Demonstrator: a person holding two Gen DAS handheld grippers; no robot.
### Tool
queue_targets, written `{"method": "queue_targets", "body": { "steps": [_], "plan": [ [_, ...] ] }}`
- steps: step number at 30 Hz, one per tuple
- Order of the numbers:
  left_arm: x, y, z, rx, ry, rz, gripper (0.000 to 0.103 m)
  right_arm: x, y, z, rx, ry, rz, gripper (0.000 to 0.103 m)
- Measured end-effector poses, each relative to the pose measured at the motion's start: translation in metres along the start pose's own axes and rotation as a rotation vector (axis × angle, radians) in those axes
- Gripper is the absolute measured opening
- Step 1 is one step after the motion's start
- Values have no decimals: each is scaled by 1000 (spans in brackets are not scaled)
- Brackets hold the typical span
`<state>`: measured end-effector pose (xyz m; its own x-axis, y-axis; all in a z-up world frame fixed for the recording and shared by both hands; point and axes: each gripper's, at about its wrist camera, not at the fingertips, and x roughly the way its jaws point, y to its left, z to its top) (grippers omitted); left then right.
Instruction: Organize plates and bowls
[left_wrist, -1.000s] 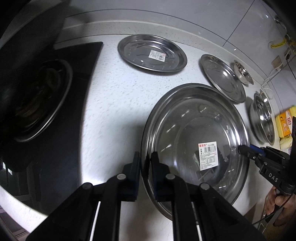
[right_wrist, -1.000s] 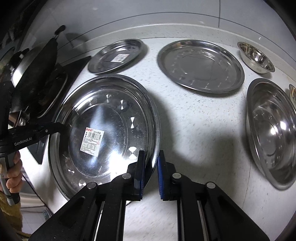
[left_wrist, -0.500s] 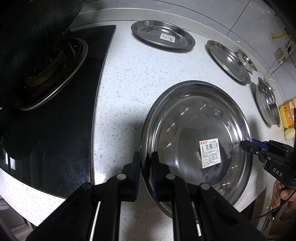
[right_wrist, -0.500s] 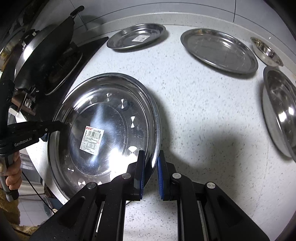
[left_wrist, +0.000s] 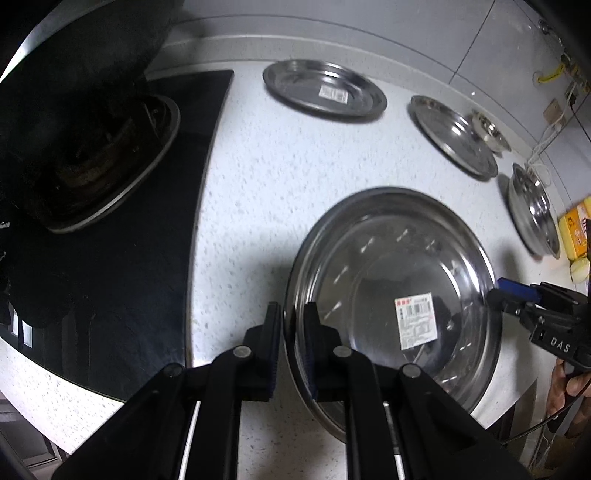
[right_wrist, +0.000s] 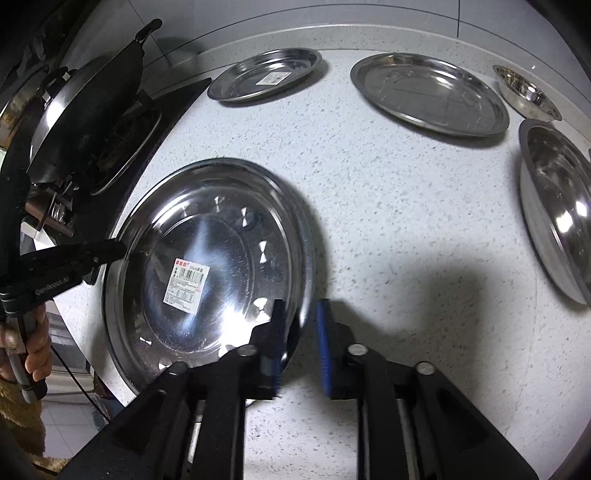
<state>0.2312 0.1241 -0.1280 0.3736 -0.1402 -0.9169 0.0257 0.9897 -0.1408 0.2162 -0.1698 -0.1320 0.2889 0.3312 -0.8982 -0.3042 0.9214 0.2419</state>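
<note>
"das" on right gripper (left_wrist: 517, 299); plate label (left_wrist: 416, 320) prob. unreadable.

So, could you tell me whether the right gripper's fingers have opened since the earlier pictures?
Yes. The right gripper has just been opening: a gap shows beside the big labelled plate, whose rim it pinched earlier.

**Stove side and back wall**

Over on the left we have the black glass cooktop (left_wrist: 122, 258), its front corner hanging past the speckled white table (right_wrist: 388, 206). A dark wok (right_wrist: 88, 110) sits tilted on the burner ring (left_wrist: 122, 155), long handle pointing up at the grey tiled wall (left_wrist: 369, 33). Far right now: a yellow carton (left_wrist: 574, 230) at the edge, something pale just below it, too blurred to name. White cables (left_wrist: 543, 144) trail up the wall.
</note>
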Motion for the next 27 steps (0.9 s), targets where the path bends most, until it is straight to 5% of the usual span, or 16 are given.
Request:
{"method": "queue_targets", "body": {
  "steps": [2,8,15,20,27],
  "plan": [
    [-4,0,2,0,-12,12,12,-3,-3,0,3,-10,-9,36],
    [-31,-19,18,48,-88,31,13,-22,-16,7,9,-63,11,39],
    [-30,-70,64,73,-85,-123,63,-64,-51,43,6,-186,-26,51],
    [0,-118,114,101,-52,-176,64,-83,-89,88,16,-223,-96,58],
    [61,-166,183,83,18,-222,64,-54,-149,152,74,-148,-164,59]
  ]
}}
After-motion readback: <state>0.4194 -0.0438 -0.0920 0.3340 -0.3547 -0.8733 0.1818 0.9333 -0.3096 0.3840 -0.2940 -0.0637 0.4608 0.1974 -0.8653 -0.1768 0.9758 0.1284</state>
